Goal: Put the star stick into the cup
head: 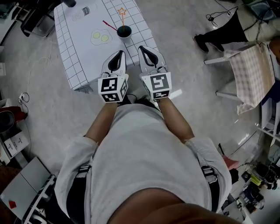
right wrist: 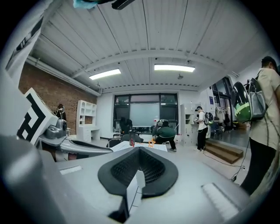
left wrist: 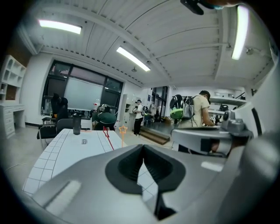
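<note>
The orange star stick (head: 121,13) stands upright with its lower end in the dark-mouthed white cup (head: 124,31) on the grid-patterned table (head: 74,57). A red stick (head: 109,25) leans out of the same cup to the left. My left gripper (head: 119,54) and right gripper (head: 142,48) hover side by side over the table's near edge, just short of the cup, both shut and holding nothing. In the left gripper view the star stick (left wrist: 123,132) and the red stick (left wrist: 106,135) rise beyond the shut left gripper (left wrist: 143,152). The right gripper view shows the star (right wrist: 152,142) past the shut right gripper (right wrist: 139,154).
Two fried-egg shapes (head: 100,37) lie on the table left of the cup, and a dark bottle (left wrist: 77,124) stands at its far end. A chair with a checked cloth (head: 249,72) and a person's leg (head: 218,33) are to the right. Boxes and gear crowd the floor at left.
</note>
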A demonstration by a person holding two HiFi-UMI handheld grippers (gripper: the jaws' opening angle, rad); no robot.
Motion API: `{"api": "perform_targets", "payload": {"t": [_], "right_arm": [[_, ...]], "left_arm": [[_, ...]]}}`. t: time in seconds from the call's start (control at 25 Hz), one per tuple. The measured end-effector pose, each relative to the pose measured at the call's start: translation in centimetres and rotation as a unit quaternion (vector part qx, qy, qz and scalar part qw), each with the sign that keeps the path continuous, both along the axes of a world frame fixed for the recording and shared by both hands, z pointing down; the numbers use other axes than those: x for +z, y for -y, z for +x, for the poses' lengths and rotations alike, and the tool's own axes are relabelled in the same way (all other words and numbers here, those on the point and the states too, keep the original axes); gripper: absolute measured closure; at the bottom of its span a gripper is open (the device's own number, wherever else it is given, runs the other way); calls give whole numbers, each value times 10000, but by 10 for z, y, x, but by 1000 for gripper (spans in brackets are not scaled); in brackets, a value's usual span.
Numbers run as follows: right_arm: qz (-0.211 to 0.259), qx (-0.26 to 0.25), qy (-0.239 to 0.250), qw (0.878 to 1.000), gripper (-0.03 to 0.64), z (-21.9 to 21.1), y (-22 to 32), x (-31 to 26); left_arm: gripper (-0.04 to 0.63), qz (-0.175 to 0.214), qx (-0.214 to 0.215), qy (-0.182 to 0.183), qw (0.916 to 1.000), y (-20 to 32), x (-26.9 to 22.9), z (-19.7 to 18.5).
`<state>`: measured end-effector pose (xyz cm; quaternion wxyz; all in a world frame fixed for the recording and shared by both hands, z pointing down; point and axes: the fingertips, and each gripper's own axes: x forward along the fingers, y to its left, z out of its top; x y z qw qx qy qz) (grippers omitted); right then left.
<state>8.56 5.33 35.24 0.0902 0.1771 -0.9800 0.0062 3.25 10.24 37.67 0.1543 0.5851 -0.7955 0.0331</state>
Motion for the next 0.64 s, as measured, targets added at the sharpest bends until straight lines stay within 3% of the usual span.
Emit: {"api": "perform_targets", "payload": {"t": [0.36,0.64], "right_arm": [[-74,-155,335,9993,618,47,-24,-9],[-158,-194,527,9983,618,56,-15,-19]], "left_arm": [[592,80,-399,209,9990,-25,-12,43],[592,29,-379,459,9982,-20,-21,59]]}}
